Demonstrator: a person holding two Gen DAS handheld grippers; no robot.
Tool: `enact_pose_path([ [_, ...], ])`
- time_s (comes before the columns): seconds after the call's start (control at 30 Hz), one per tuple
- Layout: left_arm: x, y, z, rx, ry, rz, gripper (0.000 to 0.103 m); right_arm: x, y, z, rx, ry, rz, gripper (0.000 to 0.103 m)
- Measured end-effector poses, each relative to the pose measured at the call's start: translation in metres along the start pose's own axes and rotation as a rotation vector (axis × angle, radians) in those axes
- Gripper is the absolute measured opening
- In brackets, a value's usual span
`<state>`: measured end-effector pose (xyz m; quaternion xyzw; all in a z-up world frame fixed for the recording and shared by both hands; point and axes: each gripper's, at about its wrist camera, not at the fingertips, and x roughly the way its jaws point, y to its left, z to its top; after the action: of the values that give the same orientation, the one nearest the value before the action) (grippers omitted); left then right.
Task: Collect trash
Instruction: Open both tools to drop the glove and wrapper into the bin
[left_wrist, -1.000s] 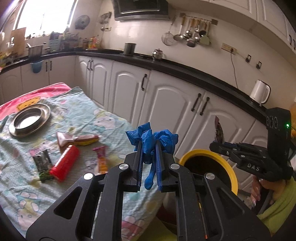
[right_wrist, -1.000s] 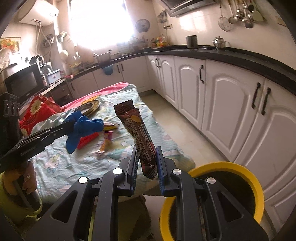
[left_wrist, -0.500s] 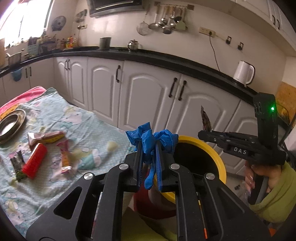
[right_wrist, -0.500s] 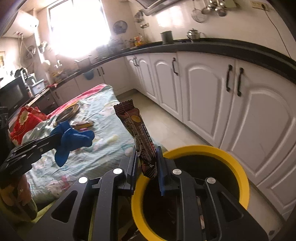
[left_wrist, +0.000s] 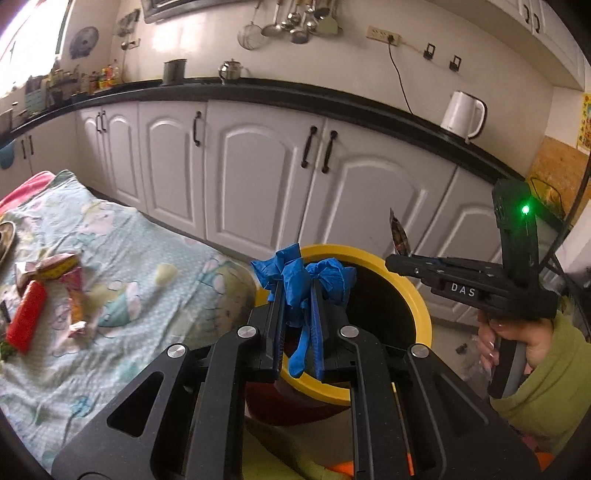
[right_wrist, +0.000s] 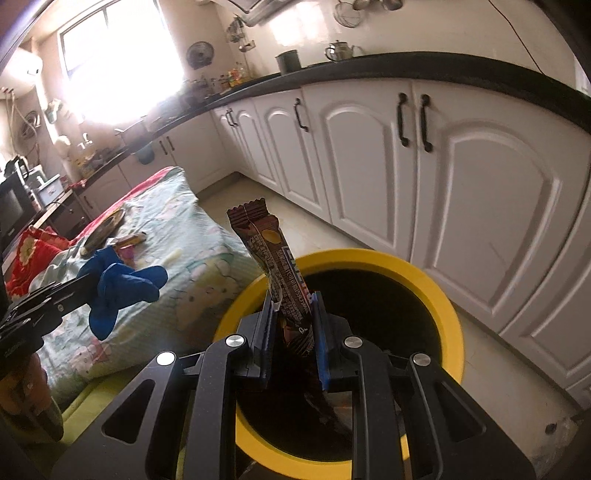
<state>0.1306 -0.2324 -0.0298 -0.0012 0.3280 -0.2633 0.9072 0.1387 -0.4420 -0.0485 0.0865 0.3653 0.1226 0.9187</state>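
In the left wrist view, the left gripper (left_wrist: 297, 295), black plastic with blue pads, is clamped tight on a crumpled blue rubber glove (left_wrist: 303, 280) whose bunched folds bulge above the jaws while one limp finger hangs between them. Just beyond it stands a round bin with a thick yellow plastic rim (left_wrist: 413, 295) and a dark inside. To the right, the right gripper (left_wrist: 397, 258), lettered "DAS" in white on its side and lit by a green lamp, pinches a thin snack wrapper (left_wrist: 398, 232) seen edge-on over the bin's far rim; a hand (left_wrist: 517, 332) in a green sleeve holds its grip. On the left lies a soft pale-green cloth with cartoon prints (left_wrist: 147, 295); near its left edge rest a red cylindrical packet (left_wrist: 27, 319), a pink crinkled sweet wrapper (left_wrist: 75, 302) and a torn brown and yellow wrapper (left_wrist: 48, 264). White panelled cabinet doors (left_wrist: 258, 177) under a black counter run behind, with a white kettle (left_wrist: 463, 114) on top.

In the right wrist view, the right gripper (right_wrist: 293, 317) grips a long glossy brown snack wrapper (right_wrist: 275, 262) with a crimped top edge; its small print is unreadable. The wrapper stands tilted above the bin's yellow rim (right_wrist: 448, 314), its lower end over the dark opening. At left, the left gripper (right_wrist: 92, 284) holds the blue glove (right_wrist: 118, 286) over the cloth's near corner (right_wrist: 207, 258), beside the bin.
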Motion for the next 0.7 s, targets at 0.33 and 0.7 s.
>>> enact_pose_path([
  [0.33, 0.026, -0.023, -0.008, 0.06, 0.049, -0.024, 0.007, 0.004, -0.02, -0.012, 0.016, 0.018, -0.031, 0.019],
  [0.7, 0.054, -0.033, -0.015, 0.088, 0.115, -0.041, 0.008, 0.012, -0.031, -0.018, 0.04, 0.038, -0.033, 0.021],
])
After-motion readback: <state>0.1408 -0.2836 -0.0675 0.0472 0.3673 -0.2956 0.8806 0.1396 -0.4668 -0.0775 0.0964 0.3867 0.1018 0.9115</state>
